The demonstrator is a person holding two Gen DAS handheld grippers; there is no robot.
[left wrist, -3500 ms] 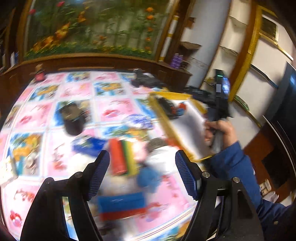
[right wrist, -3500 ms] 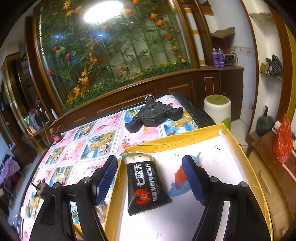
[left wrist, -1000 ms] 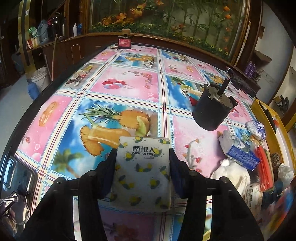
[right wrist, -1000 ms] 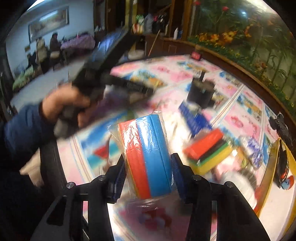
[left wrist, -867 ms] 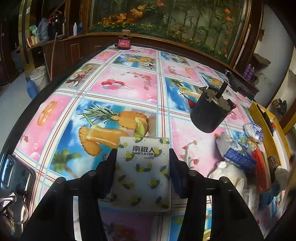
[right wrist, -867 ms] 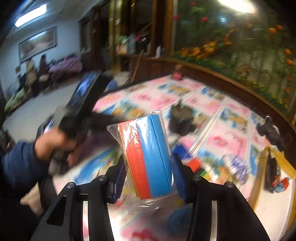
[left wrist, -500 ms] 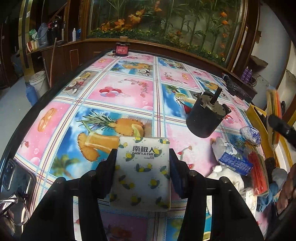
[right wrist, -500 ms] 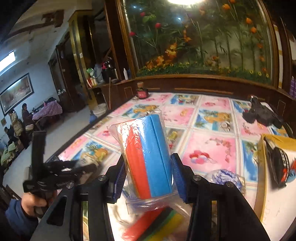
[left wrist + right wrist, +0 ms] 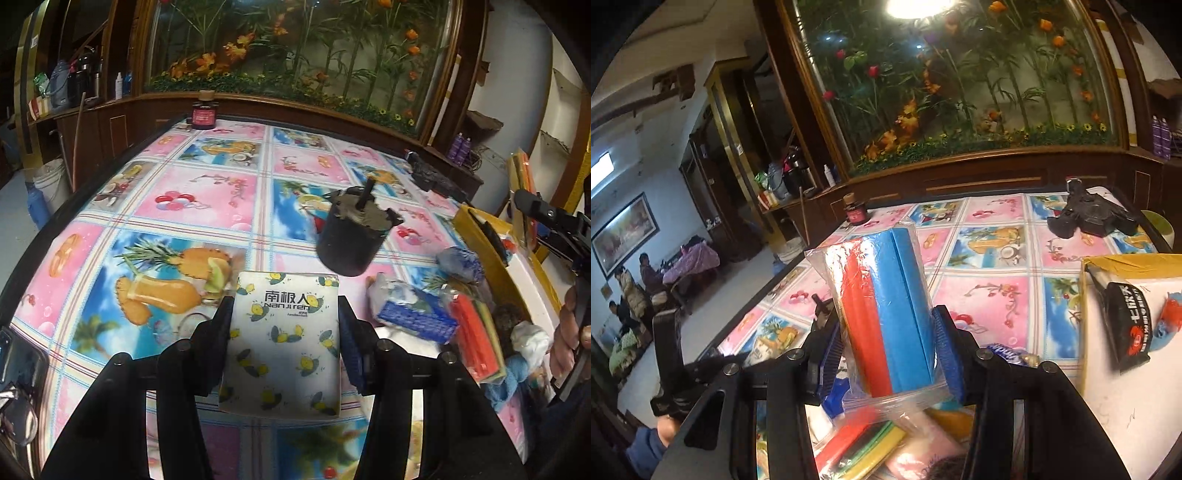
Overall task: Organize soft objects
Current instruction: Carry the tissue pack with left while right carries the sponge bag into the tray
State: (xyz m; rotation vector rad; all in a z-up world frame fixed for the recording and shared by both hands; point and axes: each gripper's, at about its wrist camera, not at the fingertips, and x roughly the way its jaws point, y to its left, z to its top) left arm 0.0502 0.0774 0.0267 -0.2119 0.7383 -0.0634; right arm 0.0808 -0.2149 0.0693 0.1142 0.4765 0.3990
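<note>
The left gripper [image 9: 283,334] is clamped on a lemon-print tissue pack [image 9: 282,343] above the surface [image 9: 207,195]. The right gripper [image 9: 886,350] clamps a bagged red-and-blue sponge stack [image 9: 886,314] upright

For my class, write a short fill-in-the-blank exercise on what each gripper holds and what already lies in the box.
1. The left gripper is shut on a tissue pack printed with small ____.
2. The right gripper grips a clear bag holding red and ____ sponges.
3. A black sachet lies inside the ____-rimmed box.

Missing words: lemons; blue; yellow
</note>
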